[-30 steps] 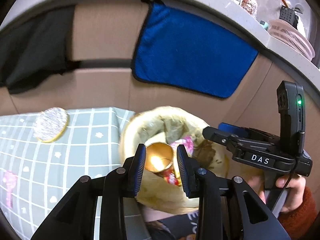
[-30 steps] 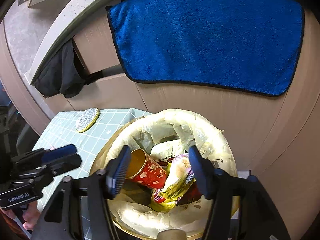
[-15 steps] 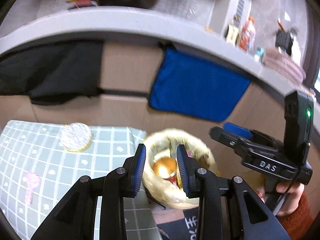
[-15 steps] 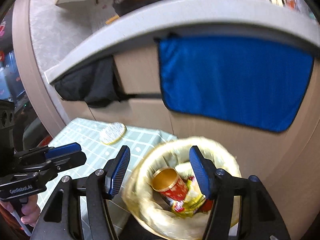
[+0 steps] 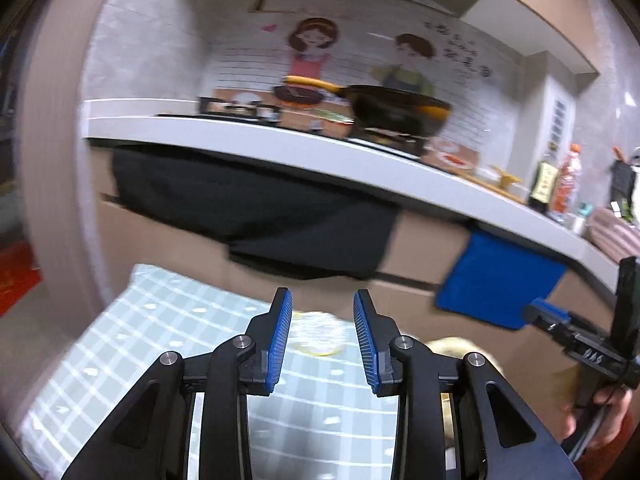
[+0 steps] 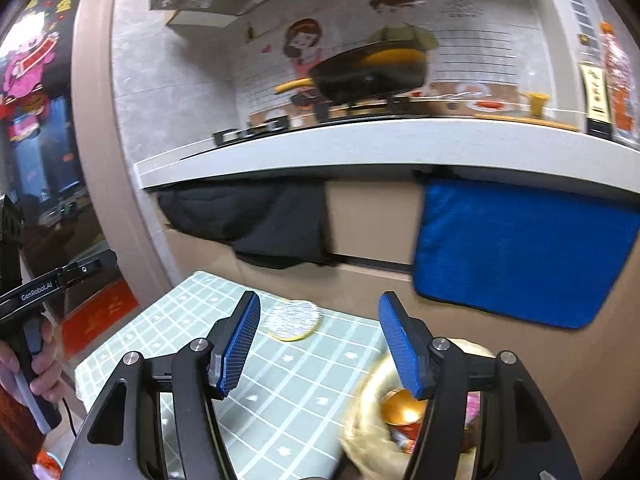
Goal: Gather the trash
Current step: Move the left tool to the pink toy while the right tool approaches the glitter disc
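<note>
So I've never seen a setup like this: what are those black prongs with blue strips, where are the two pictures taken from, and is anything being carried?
There is no robot here. A person holds a hand-held gripper in each hand, with a wide-angle camera on each looking along its two fingers. One picture looks past the left gripper, the other past the right gripper; each also catches the other at its edge. Both stand open with nothing between the blue pads. Below is a table with a green checked cloth bearing a round glittery disc. Beside it sits a lined trash bin holding a gold-lined red cup and wrappers. Behind, a blue towel hangs from the kitchen counter.
</note>
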Demonstrator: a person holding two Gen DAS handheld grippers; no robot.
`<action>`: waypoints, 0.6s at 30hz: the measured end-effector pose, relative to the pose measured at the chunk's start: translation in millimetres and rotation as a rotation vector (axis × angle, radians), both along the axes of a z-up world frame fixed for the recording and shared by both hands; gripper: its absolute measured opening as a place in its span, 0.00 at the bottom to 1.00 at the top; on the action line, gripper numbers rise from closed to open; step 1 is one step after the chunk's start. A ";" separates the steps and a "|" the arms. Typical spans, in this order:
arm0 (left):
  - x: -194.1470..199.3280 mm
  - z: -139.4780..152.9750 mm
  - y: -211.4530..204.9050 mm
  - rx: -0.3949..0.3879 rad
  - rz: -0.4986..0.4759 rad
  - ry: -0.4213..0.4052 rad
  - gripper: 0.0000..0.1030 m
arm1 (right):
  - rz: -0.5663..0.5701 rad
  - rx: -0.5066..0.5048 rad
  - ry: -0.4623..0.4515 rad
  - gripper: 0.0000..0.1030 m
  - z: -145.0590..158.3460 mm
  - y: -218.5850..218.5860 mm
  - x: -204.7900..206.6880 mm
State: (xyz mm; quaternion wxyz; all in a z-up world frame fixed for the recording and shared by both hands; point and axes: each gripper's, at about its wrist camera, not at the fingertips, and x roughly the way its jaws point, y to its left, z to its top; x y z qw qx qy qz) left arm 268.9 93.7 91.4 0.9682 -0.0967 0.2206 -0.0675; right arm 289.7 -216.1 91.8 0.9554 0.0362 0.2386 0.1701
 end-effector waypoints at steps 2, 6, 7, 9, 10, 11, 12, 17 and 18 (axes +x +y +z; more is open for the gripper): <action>2.7 -11.8 18.6 0.003 0.024 0.021 0.33 | 0.019 -0.001 0.005 0.58 -5.9 17.2 8.9; 22.2 -59.4 61.2 -0.033 0.040 0.124 0.33 | 0.063 0.020 0.026 0.58 -19.2 47.5 29.7; 26.2 -69.0 64.8 -0.041 0.034 0.142 0.33 | 0.069 0.024 0.033 0.58 -22.1 50.9 33.6; 41.3 -101.2 74.2 -0.055 0.001 0.203 0.33 | 0.084 0.024 0.055 0.58 -30.2 63.4 46.6; 48.0 -114.9 75.8 -0.054 -0.016 0.230 0.33 | 0.090 0.016 0.069 0.58 -36.1 71.3 55.7; 54.4 -129.6 76.3 -0.051 -0.030 0.261 0.33 | 0.093 0.011 0.078 0.58 -40.4 76.0 61.8; 56.4 -141.8 74.1 -0.049 -0.038 0.286 0.33 | 0.095 0.004 0.085 0.58 -44.8 80.4 68.1; 83.4 -194.2 62.1 -0.016 -0.075 0.397 0.33 | 0.108 -0.030 0.148 0.58 -78.6 97.2 104.4; 88.6 -201.0 59.4 -0.008 -0.074 0.408 0.33 | 0.109 -0.035 0.166 0.58 -86.7 99.0 111.6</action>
